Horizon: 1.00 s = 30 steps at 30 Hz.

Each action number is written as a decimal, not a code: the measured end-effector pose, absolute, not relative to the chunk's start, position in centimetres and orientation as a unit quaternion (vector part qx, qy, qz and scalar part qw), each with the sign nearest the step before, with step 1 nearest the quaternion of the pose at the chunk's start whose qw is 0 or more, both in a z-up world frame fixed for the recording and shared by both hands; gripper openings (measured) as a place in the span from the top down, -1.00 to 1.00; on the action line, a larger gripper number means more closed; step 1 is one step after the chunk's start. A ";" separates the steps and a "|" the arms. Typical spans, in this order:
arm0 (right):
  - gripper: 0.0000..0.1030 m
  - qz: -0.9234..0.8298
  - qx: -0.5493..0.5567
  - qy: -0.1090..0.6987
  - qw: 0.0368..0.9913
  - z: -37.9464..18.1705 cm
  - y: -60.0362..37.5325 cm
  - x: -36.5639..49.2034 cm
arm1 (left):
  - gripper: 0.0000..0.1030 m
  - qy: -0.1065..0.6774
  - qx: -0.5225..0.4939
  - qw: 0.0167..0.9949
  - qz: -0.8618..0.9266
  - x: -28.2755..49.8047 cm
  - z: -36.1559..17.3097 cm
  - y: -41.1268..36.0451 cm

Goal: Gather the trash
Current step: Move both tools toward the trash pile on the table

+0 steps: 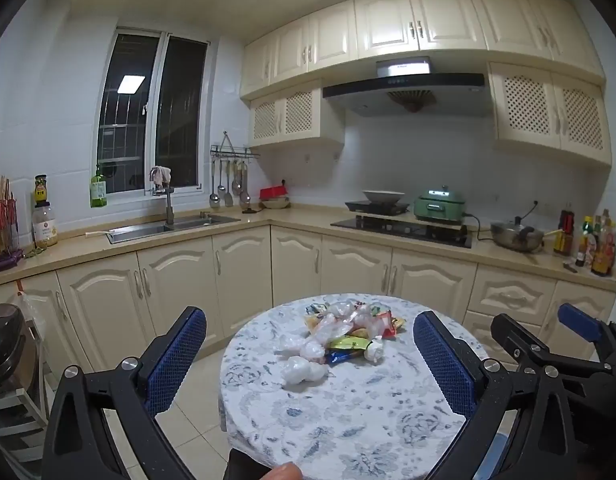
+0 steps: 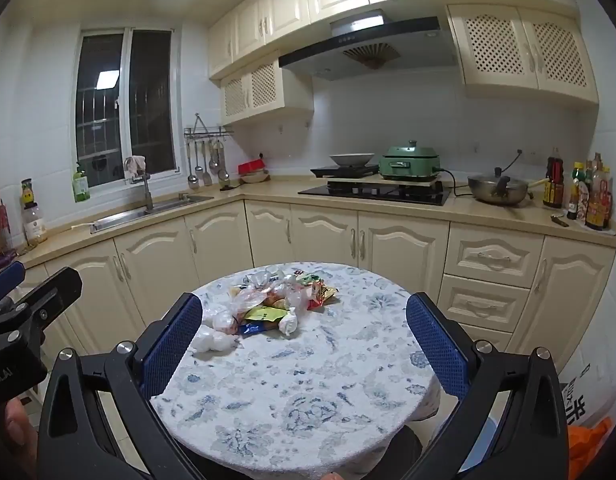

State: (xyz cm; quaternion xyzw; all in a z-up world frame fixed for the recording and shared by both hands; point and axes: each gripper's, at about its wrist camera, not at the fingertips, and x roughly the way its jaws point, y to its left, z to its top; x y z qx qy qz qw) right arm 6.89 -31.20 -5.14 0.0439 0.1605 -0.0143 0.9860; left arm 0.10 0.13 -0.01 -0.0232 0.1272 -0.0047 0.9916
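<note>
Both tools gape empty above the table's near edge, left tool and right tool side by side. The trash lies heaped ahead toward the table's far edge, slightly nearer the left tool

Large black Chinese characters stand on a white bag at the lower right, cut off by the frame. The labels on the bottles and wrappers are too small to read.
</note>
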 end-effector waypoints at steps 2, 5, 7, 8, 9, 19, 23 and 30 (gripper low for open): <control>-1.00 -0.014 0.042 0.162 0.986 -5.1 -31.2 6.9 | -0.99 0.128 -0.025 0.991 -0.003 0.2 0.0 0.4; -1.00 -0.013 0.047 0.169 0.984 -5.1 -31.2 6.9 | -0.99 0.124 -0.010 0.992 0.007 0.1 0.3 -0.1; -1.00 -0.013 0.047 0.169 0.984 -5.1 -31.2 6.9 | -0.99 0.120 -0.013 0.993 0.007 -0.2 0.3 -0.1; -1.00 -0.014 0.047 0.169 0.984 -5.1 -31.2 6.9 | -0.99 0.120 -0.013 0.993 0.007 -0.2 0.4 -0.2; -1.00 -0.014 0.047 0.169 0.984 -5.1 -31.2 7.0 | -0.99 0.122 -0.023 0.992 0.006 -0.1 0.1 0.4; -1.00 -0.013 0.048 0.166 0.985 -4.9 -31.4 7.3 | -0.99 0.119 -0.016 0.993 0.018 0.5 -0.3 -0.3; -1.00 -0.009 0.053 0.165 0.985 -5.3 -31.5 7.0 | -0.99 0.114 -0.012 0.993 0.012 0.4 -0.1 -0.6; -1.00 -0.003 0.045 0.162 0.986 -5.4 -31.2 7.2 | -0.99 0.110 -0.018 0.994 0.009 0.4 -0.2 -0.3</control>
